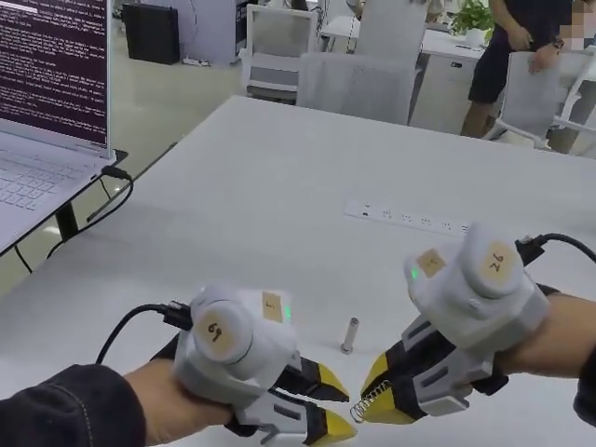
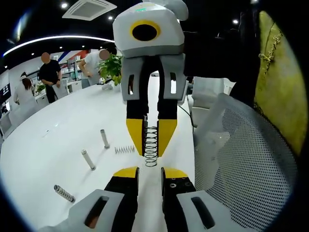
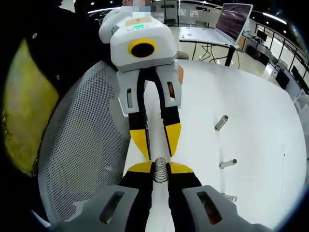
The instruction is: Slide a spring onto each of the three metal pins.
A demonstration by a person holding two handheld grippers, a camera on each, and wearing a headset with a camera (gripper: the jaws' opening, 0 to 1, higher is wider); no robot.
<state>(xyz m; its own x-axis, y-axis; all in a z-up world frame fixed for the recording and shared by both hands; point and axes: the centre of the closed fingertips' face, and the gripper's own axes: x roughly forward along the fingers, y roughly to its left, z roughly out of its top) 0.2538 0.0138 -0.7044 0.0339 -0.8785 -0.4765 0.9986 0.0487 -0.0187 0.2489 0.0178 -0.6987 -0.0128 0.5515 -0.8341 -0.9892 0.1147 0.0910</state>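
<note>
My right gripper [image 1: 372,399] is shut on a small steel spring [image 1: 361,408], seen up close between its yellow tips [image 3: 160,174]. Tip to tip with it, my left gripper [image 1: 346,412] stands open, nothing between its jaws [image 2: 149,173]. In the left gripper view the spring [image 2: 151,158] hangs from the right gripper [image 2: 151,147]. A bare metal pin [image 1: 350,335] stands upright on the white table just beyond both grippers. Another bare pin [image 2: 88,159], a pin wearing a spring [image 2: 63,193] and a loose spring [image 2: 124,149] lie nearby.
An open laptop [image 1: 51,84] sits on a side desk at the left, its cable hanging off. A power strip [image 1: 405,219] is set into the table's middle. Grey chairs [image 1: 358,84] and a person [image 1: 512,56] stand beyond the far edge. A mesh chair back [image 2: 241,159] is close by.
</note>
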